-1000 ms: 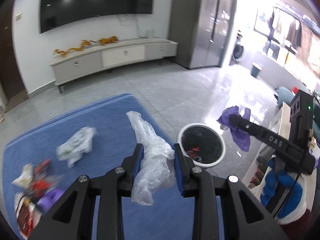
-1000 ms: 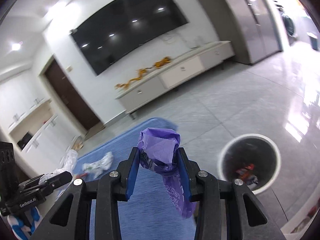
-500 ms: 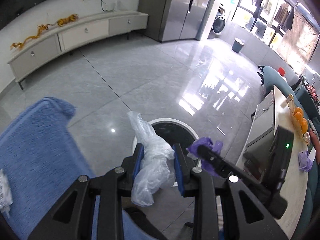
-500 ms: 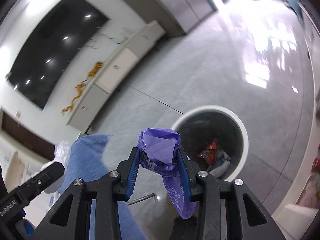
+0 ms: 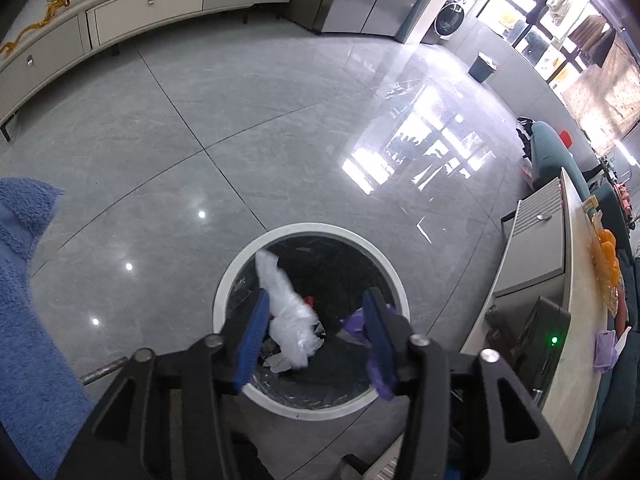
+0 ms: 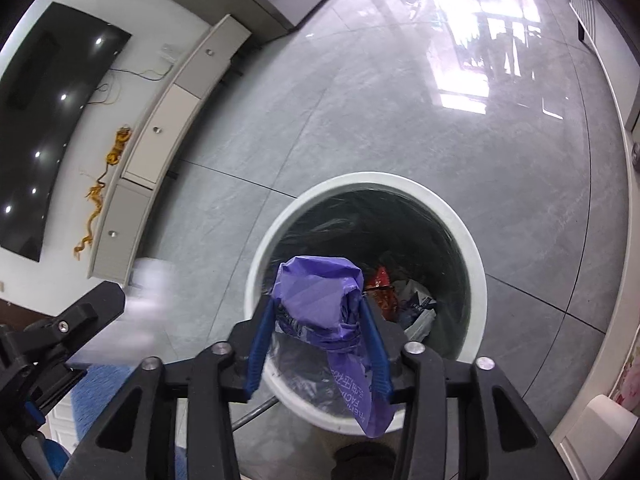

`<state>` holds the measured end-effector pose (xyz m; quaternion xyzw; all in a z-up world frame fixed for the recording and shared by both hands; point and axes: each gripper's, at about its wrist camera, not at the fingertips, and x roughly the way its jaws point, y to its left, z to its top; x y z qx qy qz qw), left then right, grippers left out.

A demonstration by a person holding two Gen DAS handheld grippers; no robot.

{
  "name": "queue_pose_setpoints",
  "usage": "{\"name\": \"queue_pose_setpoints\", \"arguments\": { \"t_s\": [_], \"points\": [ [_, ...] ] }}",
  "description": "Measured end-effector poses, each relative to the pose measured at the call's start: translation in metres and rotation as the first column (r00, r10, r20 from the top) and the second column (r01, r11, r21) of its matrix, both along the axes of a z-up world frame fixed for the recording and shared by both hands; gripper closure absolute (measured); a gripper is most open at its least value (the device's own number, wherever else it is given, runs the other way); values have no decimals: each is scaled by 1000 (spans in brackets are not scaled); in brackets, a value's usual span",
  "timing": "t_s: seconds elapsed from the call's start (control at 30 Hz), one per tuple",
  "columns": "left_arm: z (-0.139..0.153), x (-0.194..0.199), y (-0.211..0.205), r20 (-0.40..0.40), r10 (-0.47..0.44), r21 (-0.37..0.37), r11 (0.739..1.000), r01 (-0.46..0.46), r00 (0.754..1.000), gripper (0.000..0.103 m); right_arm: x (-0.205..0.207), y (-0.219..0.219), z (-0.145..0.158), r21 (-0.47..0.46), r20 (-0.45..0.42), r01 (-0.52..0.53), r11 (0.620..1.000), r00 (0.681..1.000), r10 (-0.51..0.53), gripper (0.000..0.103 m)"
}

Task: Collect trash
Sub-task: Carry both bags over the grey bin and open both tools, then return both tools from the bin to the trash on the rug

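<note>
Here the left tongs [image 5: 314, 336] hang directly above the round white trash bin [image 5: 230, 280], their blue pads spread wide with nothing clamped between them. The clear plastic bag [image 5: 290, 312] shows in the gap, lying against the left pad or just past it; whether it touches that pad or is loose inside the bin I cannot tell. The bin stands on the grey tiled floor [image 5: 240, 128] and is lined with a dark bag; inside it lie a red scrap [image 5: 308, 300] and other wrappers. A purple scrap [image 5: 354, 322] shows beside the right pad of the left tongs, over the right side of the bin's mouth.

From the right wrist view, the right tongs [image 6: 318, 334] are closed on a crumpled purple plastic bag [image 6: 320, 296], whose printed tail hangs down between the pads. They sit above the near-left rim of the trash bin [image 6: 476, 264], and at the bin's bottom lie a red wrapper [image 6: 380, 284] and a white-and-blue packet [image 6: 418, 306]. The left tongs [image 6: 80, 312] enter that view at the left edge, with a pale blur just beyond their tip. A blue towel [image 5: 24, 320] covers the surface at the left edge of the left wrist view, and a long white cabinet [image 5: 152, 4] runs along the far wall.
</note>
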<state>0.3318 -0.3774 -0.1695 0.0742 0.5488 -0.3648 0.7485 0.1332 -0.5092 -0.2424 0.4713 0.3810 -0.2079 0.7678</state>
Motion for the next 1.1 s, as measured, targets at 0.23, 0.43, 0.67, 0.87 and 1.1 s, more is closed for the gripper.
{"name": "queue_pose_setpoints", "arguments": {
  "t_s": [0.23, 0.43, 0.67, 0.87, 1.1],
  "points": [
    [8, -3, 8, 0, 30, -42, 999, -30, 1000, 52, 3, 0, -2, -18, -22, 26, 999, 999, -27, 51],
    [56, -21, 37, 93, 100, -95, 991, -91, 991, 52, -3, 12, 27, -60, 20, 35, 998, 999, -33, 51],
    [127, -58, 94, 217, 193, -164, 973, -159, 957, 52, -21, 42, 94, -141, 128, -11, 990, 991, 29, 51],
    [188, -106, 161, 342, 299, -254, 942, -218, 891, 52, -44, 85, 157, -249, 215, -92, 964, 965, 148, 51],
    [241, -160, 245, 455, 411, -346, 899, -269, 790, 52, -74, 144, 225, -386, 307, -163, 908, 905, 293, 51]
  ]
}}
